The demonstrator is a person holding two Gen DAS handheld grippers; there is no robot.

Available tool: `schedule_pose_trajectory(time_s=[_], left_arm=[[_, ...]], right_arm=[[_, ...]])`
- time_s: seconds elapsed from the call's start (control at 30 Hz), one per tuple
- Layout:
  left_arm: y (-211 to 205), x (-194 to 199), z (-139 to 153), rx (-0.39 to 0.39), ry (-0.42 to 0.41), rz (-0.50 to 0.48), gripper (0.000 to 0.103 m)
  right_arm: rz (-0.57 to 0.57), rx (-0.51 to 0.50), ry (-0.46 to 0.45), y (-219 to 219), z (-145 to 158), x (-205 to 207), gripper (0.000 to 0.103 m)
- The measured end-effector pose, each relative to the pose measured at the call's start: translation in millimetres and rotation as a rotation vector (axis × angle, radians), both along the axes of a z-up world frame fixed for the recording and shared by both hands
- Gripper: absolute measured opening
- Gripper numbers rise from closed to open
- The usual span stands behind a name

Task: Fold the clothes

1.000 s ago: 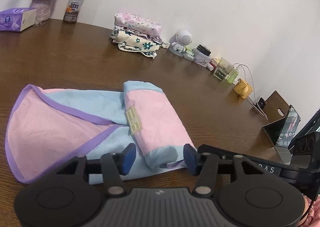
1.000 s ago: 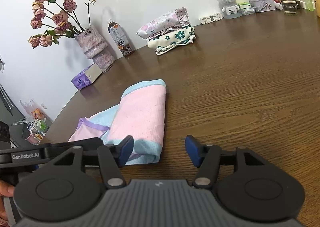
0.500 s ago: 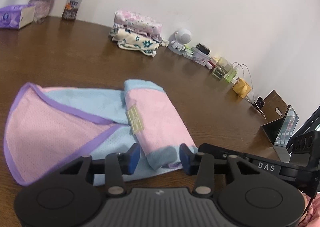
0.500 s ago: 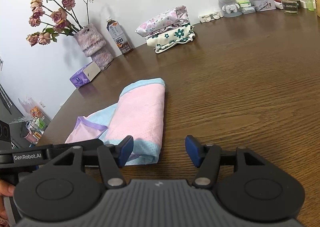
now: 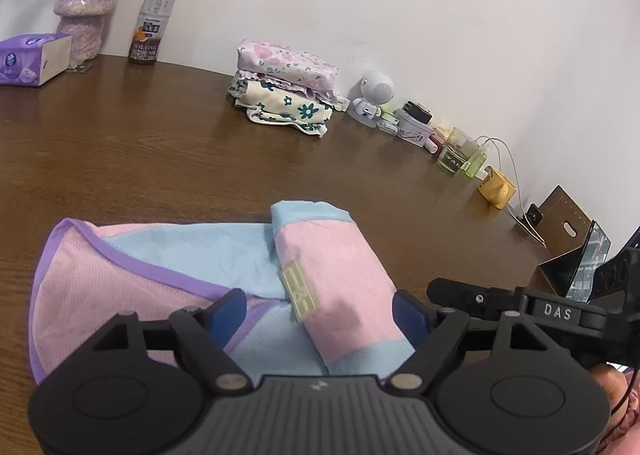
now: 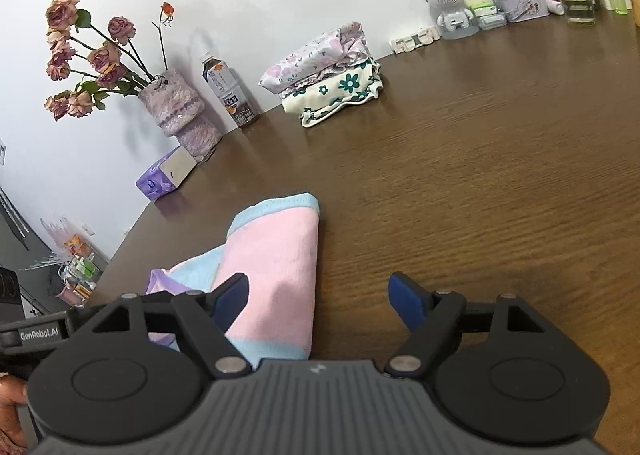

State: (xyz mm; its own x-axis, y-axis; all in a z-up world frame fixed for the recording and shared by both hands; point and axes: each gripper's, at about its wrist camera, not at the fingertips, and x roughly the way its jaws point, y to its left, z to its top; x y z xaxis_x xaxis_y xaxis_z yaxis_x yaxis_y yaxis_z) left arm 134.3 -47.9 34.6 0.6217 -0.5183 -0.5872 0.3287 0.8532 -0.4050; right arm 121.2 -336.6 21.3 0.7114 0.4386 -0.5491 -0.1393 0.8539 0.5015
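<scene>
1. Though hovering low over the pink-and-blue garment (image 5: 208, 279), holds nothing: left gripper (image 5: 320, 309) spread wide, blue pads either side of garment's folded pink panel, not pressing it. Jaws just been opening vs. half a sec ago, when pads sat closer to that fold.
2. Same for right gripper (image 6: 318, 301): spread wide, jaws just been opening. Left pad over garment's pink fold, right pad over bare table (image 6: 500, 183); nothing pinched.
3. Garment: lying flat on brown wood table, near front edge, right under both grippers. Right part folded over into narrow pink strip w/ blue ends; left part still spread out, purple trim showing. Small beige label (image 5: 301, 295) on the fold's left edge.
4. Vs. earlier frames: garment's shape & spot unchanged; fold looks the same. Both grippers pulled back a little, so garment sits slightly lower & closer in both views.
5. Beyond garment, by the wall: stack of folded floral clothes (image 5: 286, 91). Left of garment, further back: tea bottle (image 5: 155, 21), fuzzy purple vase (image 6: 178, 115) w/ dried roses, purple tissue box (image 5: 32, 59).
6. Right of the garment, along wall: white robot-shaped speaker (image 5: 374, 97), small boxes, glass cup, yellow charger w/ cable.
7. Bit of person's hand (image 6: 10, 415) at bottom-left edge of right view.
</scene>
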Motion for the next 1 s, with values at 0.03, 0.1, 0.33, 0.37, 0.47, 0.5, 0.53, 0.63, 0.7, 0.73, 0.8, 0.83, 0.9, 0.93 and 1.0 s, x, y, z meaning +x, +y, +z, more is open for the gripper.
schedule_pose_trajectory(time_s=[0.03,0.1,0.33,0.37,0.47,0.5,0.53,0.63,0.7,0.73,0.8,0.83,0.9,0.93,1.0], left_arm=[[0.9,1.7,-0.4,0.001,-0.001,0.0,0.079],[3.5,3.6,-0.9,0.001,-0.004,-0.001,0.078],[10.7,11.9,-4.9,-0.015,-0.012,-0.021,0.052],[11.7,13.0,-6.1,-0.021,-0.009,-0.025,0.045],[14.0,15.8,-10.2,-0.038,0.005,-0.043,0.039],[14.5,16.4,-11.3,-0.044,0.008,-0.049,0.038],[14.7,17.0,-12.5,-0.046,0.012,-0.053,0.038],[14.9,18.9,-15.9,-0.053,0.024,-0.065,0.038],[16.3,19.9,-17.6,-0.061,0.031,-0.065,0.038],[17.2,20.2,-18.3,-0.065,0.033,-0.064,0.038],[18.9,20.7,-19.2,-0.072,0.036,-0.062,0.039],[19.7,20.9,-19.4,-0.074,0.036,-0.06,0.039],[20.1,22.0,-20.3,-0.071,0.039,-0.058,0.039],[20.1,22.5,-20.9,-0.069,0.042,-0.057,0.039],[19.9,23.1,-21.8,-0.063,0.045,-0.057,0.039]], right_arm=[[0.001,0.003,0.003,0.0,-0.4,3.7,0.078],[-0.002,0.021,0.002,-2.1,-0.9,9.2,0.078],[0.018,0.058,0.013,-2.5,-5.6,23.9,0.07],[0.027,0.061,0.014,-0.2,-6.1,26.2,0.07],[0.054,0.073,0.02,7.0,-7.9,33.2,0.061],[0.057,0.078,0.025,8.9,-8.9,35.1,0.058],[0.055,0.082,0.033,10.1,-10.5,36.8,0.055],[0.05,0.108,0.056,11.2,-16.8,39.7,0.049],[0.046,0.126,0.067,10.3,-20.8,41.0,0.043],[0.045,0.133,0.069,9.9,-22.2,41.3,0.041],[0.045,0.142,0.07,9.4,-23.9,42.4,0.04],[0.046,0.146,0.071,9.2,-24.6,42.8,0.038],[0.047,0.158,0.079,8.2,-26.5,44.2,0.033],[0.047,0.164,0.083,7.9,-27.6,45.0,0.029],[0.047,0.178,0.092,7.3,-29.7,46.0,0.025]])
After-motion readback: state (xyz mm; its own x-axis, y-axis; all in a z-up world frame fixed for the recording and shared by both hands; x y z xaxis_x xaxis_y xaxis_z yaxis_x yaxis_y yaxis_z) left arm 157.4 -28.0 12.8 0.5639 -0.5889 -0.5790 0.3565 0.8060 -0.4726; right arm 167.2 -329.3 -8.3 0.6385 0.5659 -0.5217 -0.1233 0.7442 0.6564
